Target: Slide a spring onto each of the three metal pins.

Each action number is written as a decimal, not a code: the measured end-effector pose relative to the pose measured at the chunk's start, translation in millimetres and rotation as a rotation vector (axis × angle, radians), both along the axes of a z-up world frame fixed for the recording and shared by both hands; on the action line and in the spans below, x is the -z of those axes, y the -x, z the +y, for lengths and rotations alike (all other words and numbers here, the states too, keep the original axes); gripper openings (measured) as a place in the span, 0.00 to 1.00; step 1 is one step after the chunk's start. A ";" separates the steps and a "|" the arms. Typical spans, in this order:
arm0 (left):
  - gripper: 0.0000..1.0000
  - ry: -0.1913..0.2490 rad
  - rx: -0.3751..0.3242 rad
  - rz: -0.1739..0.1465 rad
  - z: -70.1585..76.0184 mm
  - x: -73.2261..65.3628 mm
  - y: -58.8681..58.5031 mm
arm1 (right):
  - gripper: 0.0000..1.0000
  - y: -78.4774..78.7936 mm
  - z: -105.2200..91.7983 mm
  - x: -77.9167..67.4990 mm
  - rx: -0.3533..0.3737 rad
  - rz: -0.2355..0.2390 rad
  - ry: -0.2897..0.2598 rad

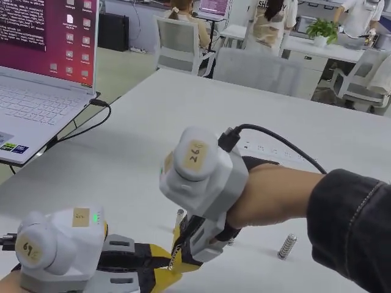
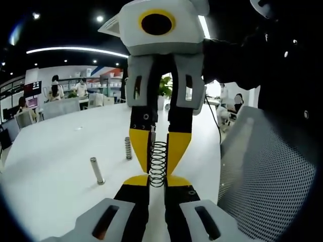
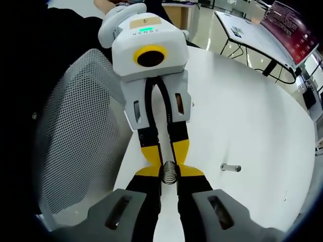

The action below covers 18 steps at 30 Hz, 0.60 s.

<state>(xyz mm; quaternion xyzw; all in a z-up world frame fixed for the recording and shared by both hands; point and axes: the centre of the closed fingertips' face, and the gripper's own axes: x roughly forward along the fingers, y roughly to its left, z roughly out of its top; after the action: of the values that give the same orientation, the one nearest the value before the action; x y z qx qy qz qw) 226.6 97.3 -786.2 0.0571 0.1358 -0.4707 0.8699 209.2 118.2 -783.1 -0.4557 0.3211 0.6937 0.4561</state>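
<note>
A steel spring [image 2: 158, 164] is pinched between both grippers above the white table [image 1: 140, 134]. In the left gripper view my left gripper [image 2: 157, 180] is shut on its lower end. The right gripper [image 2: 158, 154] comes down from above, its yellow fingers closed on the coils. The right gripper view looks at the spring [image 3: 169, 172] end-on, between my right gripper [image 3: 169, 176] and the left gripper [image 3: 168, 157]. From the head view the spring [image 1: 175, 251] hangs between the right gripper [image 1: 183, 257] and left gripper [image 1: 166, 270]. A bare pin [image 2: 96, 170] stands nearby. Another pin carries a spring [image 2: 128, 147], [image 1: 286, 246].
An open laptop [image 1: 43, 73] with a black cable [image 1: 91, 119] sits at the table's left. A power strip [image 1: 263, 148] lies at the far right. A mesh chair back [image 2: 267, 171] is close behind the grippers. Chairs and people fill the room beyond.
</note>
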 end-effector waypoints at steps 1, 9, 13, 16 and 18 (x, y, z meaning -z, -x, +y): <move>0.03 -0.004 0.001 -0.001 -0.3 0.2 -0.4 | 0.09 -0.1 -0.3 0.1 0.000 0.001 0.002; 0.15 0.000 -0.031 0.004 5.0 0.9 -4.6 | 0.09 -8.4 -4.9 -0.3 0.014 -0.012 0.014; 0.22 0.002 -0.052 0.003 9.7 1.8 -6.1 | 0.09 -12.3 -6.7 -2.7 0.028 -0.013 0.012; 0.31 -0.003 -0.074 -0.004 13.4 3.0 -8.8 | 0.09 -15.5 -7.9 -4.5 0.039 -0.015 0.009; 0.35 -0.003 -0.085 -0.003 15.4 3.8 -10.0 | 0.09 -17.6 -8.9 -5.3 0.044 -0.016 0.010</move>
<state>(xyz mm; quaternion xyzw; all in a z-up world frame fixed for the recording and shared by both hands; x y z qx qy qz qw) 236.6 112.8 -790.0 0.0534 0.1374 -0.4331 0.8892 226.8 109.2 -777.9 -0.4564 0.3309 0.6783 0.4714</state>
